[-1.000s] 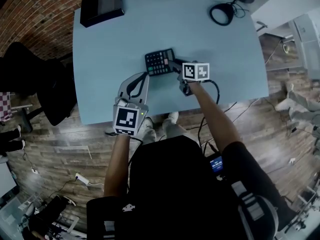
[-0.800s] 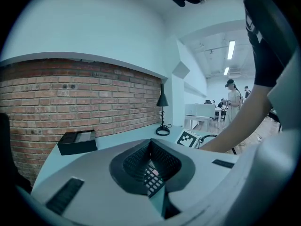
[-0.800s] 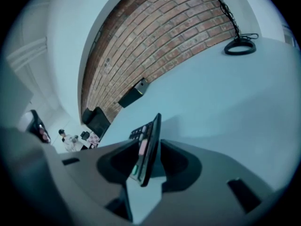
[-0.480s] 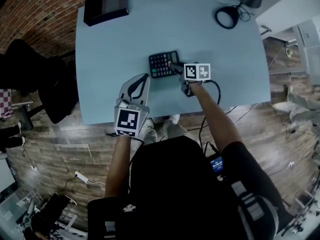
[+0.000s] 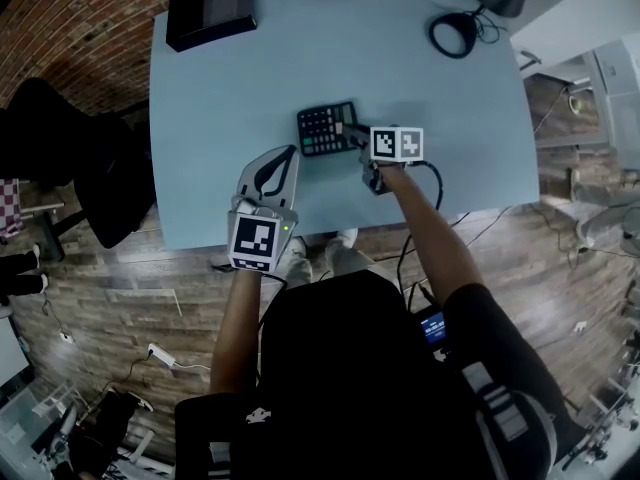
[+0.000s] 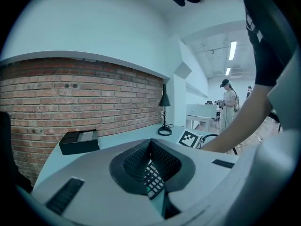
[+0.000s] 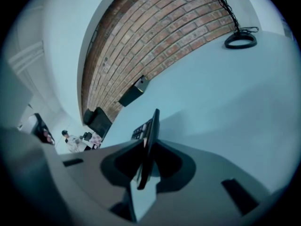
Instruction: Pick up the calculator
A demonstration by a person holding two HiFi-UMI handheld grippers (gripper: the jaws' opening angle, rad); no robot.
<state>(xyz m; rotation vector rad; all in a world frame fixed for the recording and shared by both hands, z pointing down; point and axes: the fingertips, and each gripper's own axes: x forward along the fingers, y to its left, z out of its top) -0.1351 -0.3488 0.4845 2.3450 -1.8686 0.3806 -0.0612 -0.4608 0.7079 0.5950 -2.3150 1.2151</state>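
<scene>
Calculator (image 5: 324,128) keys are seen face up just above the centre of the head view, where it is laid on the pale blue table (image 5: 250,68). Its right end is reached by the right gripper (image 5: 350,132), which comes in from the lower right, the marker cube just beside the calculator's right edge.

In the right gripper view the calculator (image 7: 153,124) is seen edge-on as a thin dark slab set between the two jaws of the right gripper (image 7: 148,145). The jaws are closing on it, and both pads appear to be pressed against its faces. Its far end is seen jutting past the fingertips towards the upper middle of that frame.

The left gripper (image 5: 290,154) is held at the lower left of the calculator, near it but apart, with its jaws brought together at the tips and nothing clamped. In the left gripper view a strip of the calculator's keys (image 6: 153,180) is glimpsed below the joined tips (image 6: 150,142).

A black box (image 5: 207,10) is placed at the table's upper left corner, and a lamp base (image 5: 455,33) at the upper right.
</scene>
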